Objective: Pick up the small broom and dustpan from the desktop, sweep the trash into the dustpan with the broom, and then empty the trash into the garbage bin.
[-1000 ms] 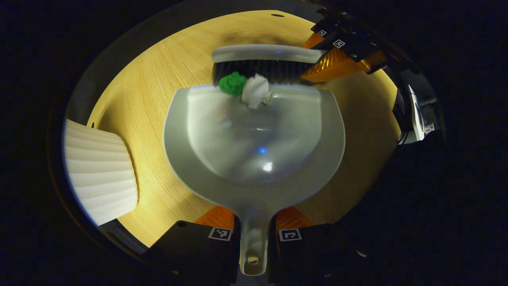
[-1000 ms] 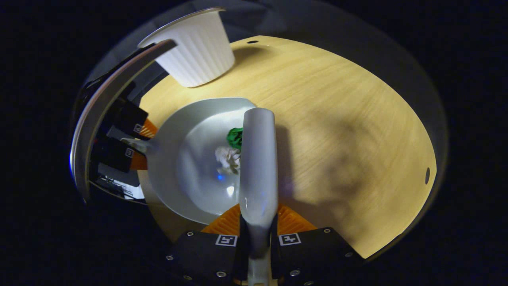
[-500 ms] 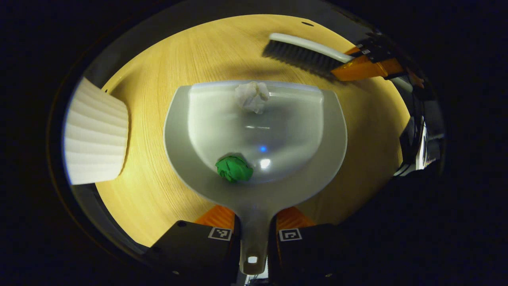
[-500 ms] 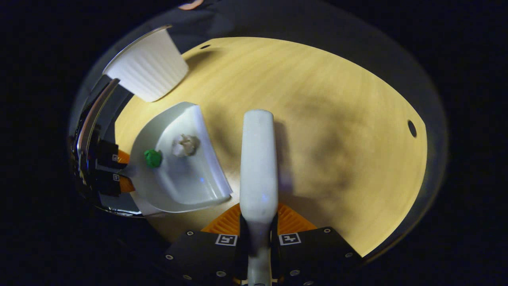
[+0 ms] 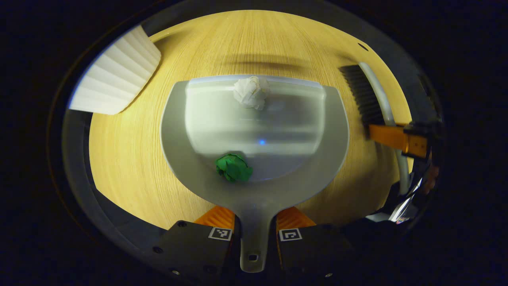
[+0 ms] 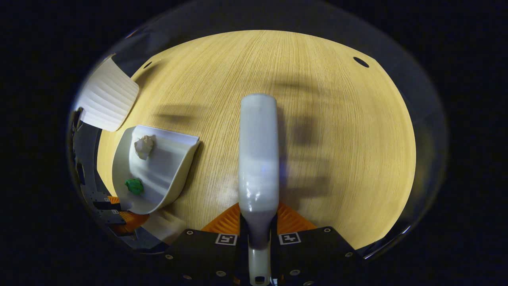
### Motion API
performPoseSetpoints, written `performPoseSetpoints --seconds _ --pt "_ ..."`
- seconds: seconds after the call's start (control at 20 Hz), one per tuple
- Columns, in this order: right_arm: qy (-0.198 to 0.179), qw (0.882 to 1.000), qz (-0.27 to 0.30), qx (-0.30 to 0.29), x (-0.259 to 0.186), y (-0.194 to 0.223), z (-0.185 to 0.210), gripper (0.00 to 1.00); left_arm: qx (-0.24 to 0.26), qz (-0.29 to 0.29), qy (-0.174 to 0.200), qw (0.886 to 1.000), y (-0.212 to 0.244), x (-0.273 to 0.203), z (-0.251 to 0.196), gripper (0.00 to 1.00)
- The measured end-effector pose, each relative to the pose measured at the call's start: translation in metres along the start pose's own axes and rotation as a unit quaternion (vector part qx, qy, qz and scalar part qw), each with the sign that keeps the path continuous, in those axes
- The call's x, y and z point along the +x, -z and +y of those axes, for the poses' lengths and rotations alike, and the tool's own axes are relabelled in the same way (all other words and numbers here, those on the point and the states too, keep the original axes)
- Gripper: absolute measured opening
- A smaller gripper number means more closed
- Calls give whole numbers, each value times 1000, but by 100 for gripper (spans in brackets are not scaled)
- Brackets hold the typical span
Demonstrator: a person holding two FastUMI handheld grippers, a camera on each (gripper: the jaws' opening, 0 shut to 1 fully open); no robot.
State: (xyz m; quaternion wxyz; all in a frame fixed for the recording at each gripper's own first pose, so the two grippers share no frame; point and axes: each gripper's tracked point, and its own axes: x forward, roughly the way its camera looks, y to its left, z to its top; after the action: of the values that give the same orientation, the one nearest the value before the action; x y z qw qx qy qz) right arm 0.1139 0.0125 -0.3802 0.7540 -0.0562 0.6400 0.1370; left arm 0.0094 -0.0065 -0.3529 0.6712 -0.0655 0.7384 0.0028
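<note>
Now left gripper (image 5: 254, 234) fingers clamped on dustpan (image 5: 254, 190) handle, frame centre; white wad (image 5: 251, 92) at lip, green wad (image 5: 234, 167) near handle; right gripper (image 6: 258, 238) fingers clamped on broom (image 6: 258, 155); white bin (image 5: 115, 79) upper left on table (image 5: 127, 159)

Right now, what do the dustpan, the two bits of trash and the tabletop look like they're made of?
Dustpan: likely smooth grey plastic, glossy highlights. White wad and green wad: probably crumpled paper, creased and matte. Tabletop: wood or wood-look laminate, fine straight grain.
</note>
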Motion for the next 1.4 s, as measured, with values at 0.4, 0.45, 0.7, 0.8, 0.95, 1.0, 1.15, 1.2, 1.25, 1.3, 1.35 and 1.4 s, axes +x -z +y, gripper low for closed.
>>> performPoseSetpoints --seconds 0.4,0.45,0.7,0.8,0.95,1.0,1.15,1.2,1.25,1.3,1.35,1.4 --pt "-6 1000 -11 -5 -6 18 3 26 5 -93 7 996 -28 -57 3 27" --pt "-6 1000 -14 -8 -7 17 3 27 12 -105 -1 994 -28 -64 5 27" --pt "-8 999 -28 -29 -7 19 5 31 17 -134 -5 991 -43 -120 16 27" --pt "-14 999 -30 -27 -11 24 9 33 8 -148 -12 989 -53 -145 28 27" --pt "-18 999 -28 -13 -13 25 8 32 -9 -174 -22 984 -73 -185 59 27" --pt "-20 999 -28 -7 -14 24 9 32 -16 -183 -27 983 -82 -193 75 27" --pt "-13 999 -36 11 -18 14 6 37 -30 -191 -48 980 -105 -208 139 26" --pt "-13 999 -36 21 -20 9 6 27 -26 -185 -60 981 -109 -205 160 26" --pt "-16 999 -37 31 -23 3 7 39 -28 -174 -67 982 -108 -198 179 26" --pt "-15 998 -39 37 -21 15 8 40 -25 -162 -76 984 -108 -193 196 26" --pt "-15 998 -39 39 -22 4 11 41 -22 -152 -87 984 -112 -186 211 27" --pt "-12 998 -39 39 -22 4 8 41 -14 -144 -104 984 -115 -186 229 26"
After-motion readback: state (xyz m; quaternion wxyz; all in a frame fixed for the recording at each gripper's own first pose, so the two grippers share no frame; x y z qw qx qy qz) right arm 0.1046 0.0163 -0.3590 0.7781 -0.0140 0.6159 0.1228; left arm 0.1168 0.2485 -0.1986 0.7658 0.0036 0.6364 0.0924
